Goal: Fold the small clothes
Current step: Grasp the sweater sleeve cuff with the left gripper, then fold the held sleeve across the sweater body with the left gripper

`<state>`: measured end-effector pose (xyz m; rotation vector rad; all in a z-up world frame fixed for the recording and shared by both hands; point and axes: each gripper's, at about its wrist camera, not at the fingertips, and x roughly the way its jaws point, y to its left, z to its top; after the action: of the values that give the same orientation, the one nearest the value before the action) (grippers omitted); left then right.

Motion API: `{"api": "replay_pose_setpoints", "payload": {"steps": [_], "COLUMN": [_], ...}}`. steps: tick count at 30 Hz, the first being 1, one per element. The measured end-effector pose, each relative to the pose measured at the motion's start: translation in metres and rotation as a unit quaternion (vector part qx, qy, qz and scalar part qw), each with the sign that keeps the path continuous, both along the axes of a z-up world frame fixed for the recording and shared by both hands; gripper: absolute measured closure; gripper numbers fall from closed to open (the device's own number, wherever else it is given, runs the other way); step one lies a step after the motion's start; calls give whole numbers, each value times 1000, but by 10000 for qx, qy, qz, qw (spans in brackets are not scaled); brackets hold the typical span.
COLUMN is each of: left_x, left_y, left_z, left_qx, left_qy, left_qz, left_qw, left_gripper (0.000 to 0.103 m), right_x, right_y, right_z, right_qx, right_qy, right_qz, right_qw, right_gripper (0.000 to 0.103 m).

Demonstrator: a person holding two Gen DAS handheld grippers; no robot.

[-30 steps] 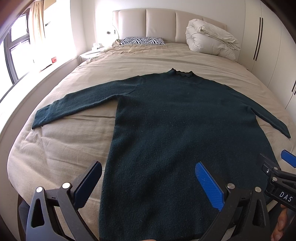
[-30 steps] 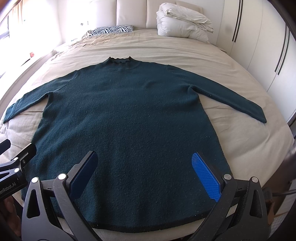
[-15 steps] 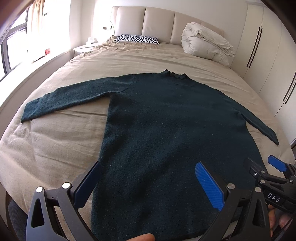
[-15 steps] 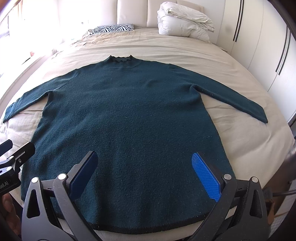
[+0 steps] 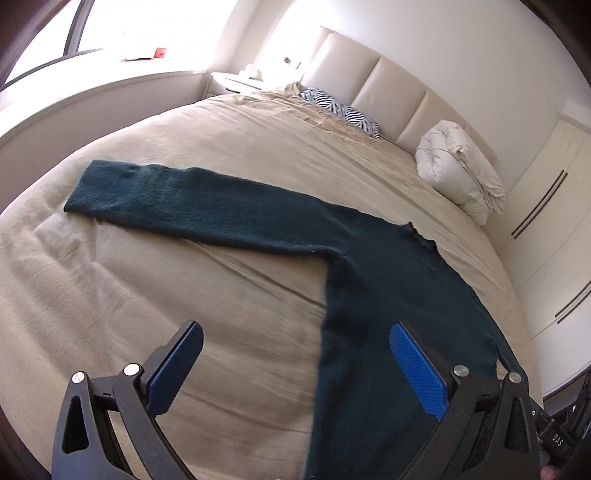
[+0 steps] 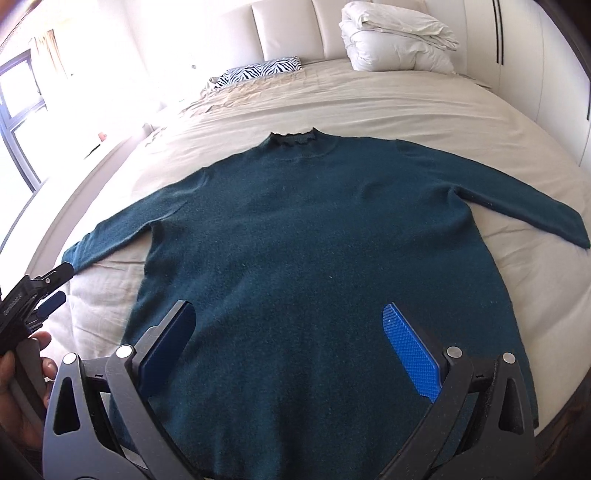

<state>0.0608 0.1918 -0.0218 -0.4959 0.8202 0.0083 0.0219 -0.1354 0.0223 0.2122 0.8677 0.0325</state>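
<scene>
Jaws of left gripper point(image 5: 295, 363) and right gripper point(image 6: 291, 341) are held released | sweater point(image 6: 314, 258) is spread flat on bed point(image 6: 424, 110) | no fold is made yet.

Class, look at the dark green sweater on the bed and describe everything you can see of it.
The dark green sweater is a fuzzy, wool-like knit with a small frilled collar and two long sleeves. It lies flat and unfolded on the beige bedcover, front up, collar toward the headboard, sleeves spread outward, hem at the foot edge. Only the bedcover touches it; both grippers hover above with jaws open.

Window point(image 5: 55, 33) glare — fisheye-bent edges (sharp)
</scene>
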Motion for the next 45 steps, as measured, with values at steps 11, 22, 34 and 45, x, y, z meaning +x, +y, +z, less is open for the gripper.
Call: {"api": "replay_pose_setpoints", "payload": {"steps": [11, 22, 34, 45], "left_x": [-4, 45, 110, 121], "left_y": [185, 226, 189, -153], "left_z": [-63, -100, -45, -22], "left_qx": [-2556, -3558, -1916, 3760], "left_qy": [-261, -446, -378, -1002], "left_qz": [1969, 2699, 2118, -2076], "left_qw": [9462, 8936, 9576, 8975], "left_gripper": [18, 31, 96, 95], "right_x": [52, 80, 85, 132], "right_y": [61, 74, 30, -33], "right_z": [11, -7, -17, -33], "right_qx": [200, 715, 1002, 2163], "right_qy": [-264, -9, -62, 161], "right_qz": [589, 714, 491, 187], "right_qw": [9977, 9949, 9937, 9760], "right_gripper": [1, 21, 31, 32]}}
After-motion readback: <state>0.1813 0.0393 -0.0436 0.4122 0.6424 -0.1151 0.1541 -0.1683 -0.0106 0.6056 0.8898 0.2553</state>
